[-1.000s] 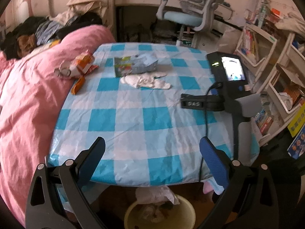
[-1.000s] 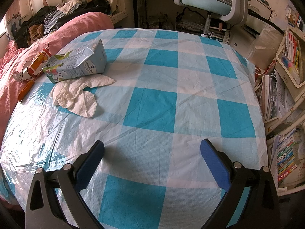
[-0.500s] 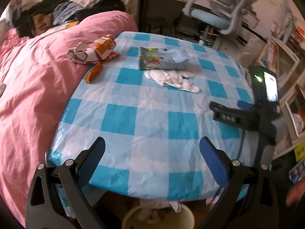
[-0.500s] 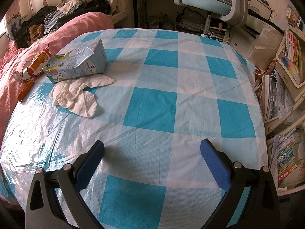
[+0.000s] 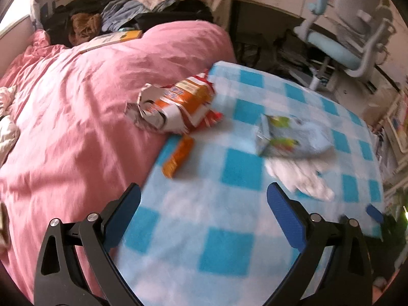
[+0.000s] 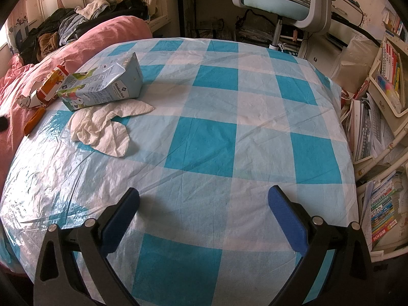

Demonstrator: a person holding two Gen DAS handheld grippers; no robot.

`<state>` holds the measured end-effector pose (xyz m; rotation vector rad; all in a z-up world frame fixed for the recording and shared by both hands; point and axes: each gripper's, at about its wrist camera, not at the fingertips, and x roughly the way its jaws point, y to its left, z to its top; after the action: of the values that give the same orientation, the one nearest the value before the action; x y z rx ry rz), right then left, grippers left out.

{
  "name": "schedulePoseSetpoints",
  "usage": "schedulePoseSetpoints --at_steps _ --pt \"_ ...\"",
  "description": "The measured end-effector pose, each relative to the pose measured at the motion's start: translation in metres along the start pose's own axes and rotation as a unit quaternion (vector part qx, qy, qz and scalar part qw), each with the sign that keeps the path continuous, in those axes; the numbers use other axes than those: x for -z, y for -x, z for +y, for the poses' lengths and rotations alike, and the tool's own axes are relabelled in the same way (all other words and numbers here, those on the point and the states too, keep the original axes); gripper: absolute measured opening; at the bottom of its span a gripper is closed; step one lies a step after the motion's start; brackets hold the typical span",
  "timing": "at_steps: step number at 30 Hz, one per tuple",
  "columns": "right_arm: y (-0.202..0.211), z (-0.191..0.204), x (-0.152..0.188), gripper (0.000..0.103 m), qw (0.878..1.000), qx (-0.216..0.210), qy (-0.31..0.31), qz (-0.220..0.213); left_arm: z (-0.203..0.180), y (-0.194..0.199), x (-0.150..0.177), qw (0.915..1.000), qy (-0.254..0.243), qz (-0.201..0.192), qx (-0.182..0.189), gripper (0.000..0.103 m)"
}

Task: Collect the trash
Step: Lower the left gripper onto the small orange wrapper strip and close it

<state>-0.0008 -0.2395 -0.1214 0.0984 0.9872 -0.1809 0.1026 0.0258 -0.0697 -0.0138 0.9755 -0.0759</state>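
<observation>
A table under a blue-and-white checked plastic cloth (image 6: 204,140) butts against a bed with a rumpled pink duvet (image 5: 76,117); dark and pale clothes are heaped at the bed's far end, around 11 o'clock in both views. An office chair (image 6: 278,2) with a pale blue seat stands past the table at 1 o'clock, and crowded bookshelves (image 6: 382,140) line the 3 o'clock side.

The trash sits at the table's bed-side edge. A torn orange-and-white snack box (image 5: 176,107) straddles the seam between duvet and cloth — crumpled, its cardboard ripped open. Just below it lies a small flat orange wrapper (image 5: 178,156). Toward 2 o'clock from the wrapper, a pale blue milk carton (image 6: 102,86) lies on its side, gable end dented, with a crumpled white tissue (image 6: 104,127) touching its near edge. The left wrist view is motion-blurred, so fine print there cannot be read.

The left gripper (image 5: 204,211) hangs over the near cloth, blue-padded fingers wide apart and holding nothing; the wrapper lies at about 11 o'clock from it with no obstacle between. The right gripper (image 6: 204,214) is likewise spread and empty above bare cloth, the carton and tissue well off at 10 o'clock.
</observation>
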Motion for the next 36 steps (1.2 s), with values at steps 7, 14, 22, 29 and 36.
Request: schedulePoseSetpoints --at_steps 7,14,22,29,36 --pt "-0.005 0.001 -0.005 0.097 1.000 -0.001 -0.001 0.001 0.015 -0.040 -0.029 0.9993 -0.007 0.027 0.027 0.095" --pt "-0.004 0.010 -0.012 0.097 0.999 -0.027 0.024 0.020 0.006 -0.077 -0.032 0.9970 -0.059 0.045 -0.020 0.093" --pt "0.017 0.034 -0.015 0.097 0.994 -0.046 0.091 -0.030 0.011 -0.087 -0.033 0.9976 -0.048 0.040 -0.028 0.042" --pt "0.013 0.069 -0.030 0.097 0.986 -0.083 0.138 -0.043 0.018 -0.063 -0.042 0.9973 -0.013 0.039 0.060 0.014" --pt "-0.009 0.096 -0.048 0.096 0.983 -0.105 0.147 -0.035 0.007 -0.055 -0.045 0.9934 -0.027 0.046 0.101 0.014"
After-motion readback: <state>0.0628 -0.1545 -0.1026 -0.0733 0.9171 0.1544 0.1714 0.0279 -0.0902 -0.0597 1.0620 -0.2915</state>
